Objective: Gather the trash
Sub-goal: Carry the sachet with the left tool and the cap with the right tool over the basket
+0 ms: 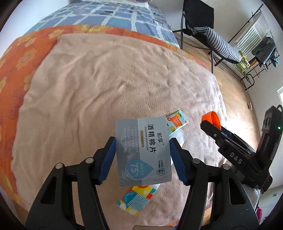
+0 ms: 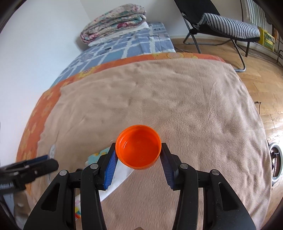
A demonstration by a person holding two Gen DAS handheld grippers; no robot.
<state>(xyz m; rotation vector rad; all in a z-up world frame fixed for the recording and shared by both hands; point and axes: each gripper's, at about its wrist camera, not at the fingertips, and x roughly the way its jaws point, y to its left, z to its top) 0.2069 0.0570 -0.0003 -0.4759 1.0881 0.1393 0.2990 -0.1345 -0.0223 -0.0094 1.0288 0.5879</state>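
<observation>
My left gripper [image 1: 142, 143] is shut on a grey alcohol pad packet [image 1: 143, 152] and holds it above the beige blanket [image 1: 106, 88]. Under it lie a colourful striped wrapper [image 1: 136, 200] and a light blue wrapper with oranges [image 1: 176, 123], with a white piece beside it. My right gripper [image 2: 138, 150] is shut on an orange plastic lid [image 2: 138, 149], its hollow side facing the camera. The right gripper also shows in the left wrist view [image 1: 207, 123], to the right of the packet. The left gripper shows at the left edge of the right wrist view [image 2: 51, 164].
The blanket lies on a bed with an orange flowered cover [image 1: 21, 58] and a blue checked sheet [image 1: 115, 16]. A folded quilt [image 2: 113, 23] sits at the bed's far end. A black chair with a striped cushion [image 1: 221, 44] stands on the wooden floor to the right.
</observation>
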